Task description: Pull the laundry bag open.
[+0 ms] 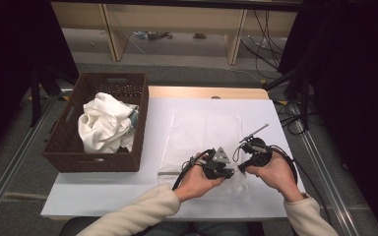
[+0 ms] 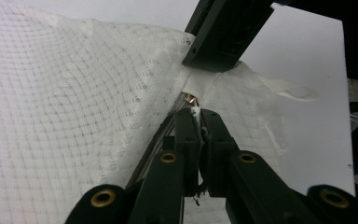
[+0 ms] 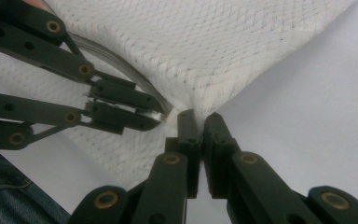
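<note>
The person's cream sleeves (image 1: 142,209) are coming in at the near edge of the table (image 1: 103,189), each hand carrying a gripper. The left gripper (image 1: 225,172) is sitting just left of the right gripper (image 1: 242,168), the two almost touching over the near edge of a white mesh garment (image 1: 204,135) that is lying flat on the table, near its middle. In the left gripper view the jaws are standing closed, pads pressed together on a bunched bit of the white fabric (image 2: 196,112) at the garment's edge; a metal zip slider seems to be glinting just beyond the tips, though it is too small to be sure. In the right gripper view the right gripper (image 3: 200,122) is likewise closed, its tips pinching the pointed corner of the mesh (image 3: 193,105), with the left gripper's closed jaws lying just to the left along a grey curved strip at the cloth's edge.

Far left on the table, a brown woven basket (image 1: 74,147) is holding crumpled white cloth (image 1: 106,123). In the high view the hands and gripper bodies are covering the pinched spots, and the garment is hard to tell apart from the pale tabletop
</note>
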